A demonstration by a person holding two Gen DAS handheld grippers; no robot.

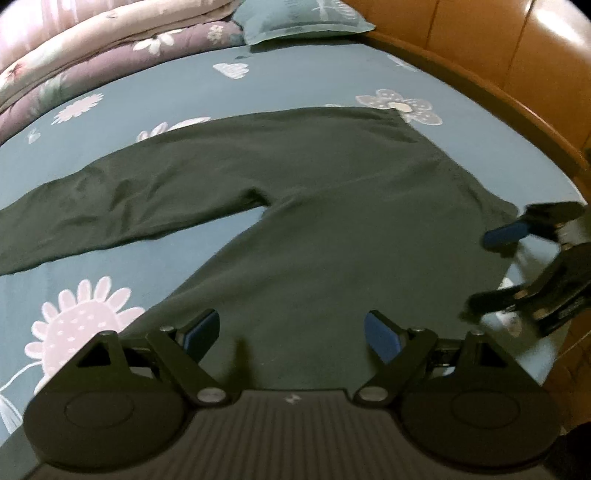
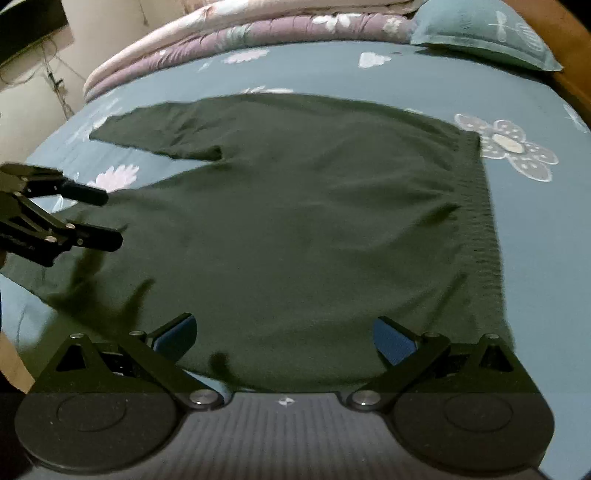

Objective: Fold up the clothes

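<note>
Dark green trousers lie flat on the flowered teal bedsheet, waistband to the right and both legs running off to the left. In the right wrist view the trousers show their ribbed waistband. My left gripper hovers open over the near leg with nothing between its fingers. My right gripper is open too, above the near hip area. Each gripper shows in the other's view: the right gripper by the waistband's near corner, the left gripper over the near leg.
A folded floral quilt and a teal pillow lie along the far side of the bed. A wooden bed frame curves along the right. A pale wall with cables stands beyond the bed's left end.
</note>
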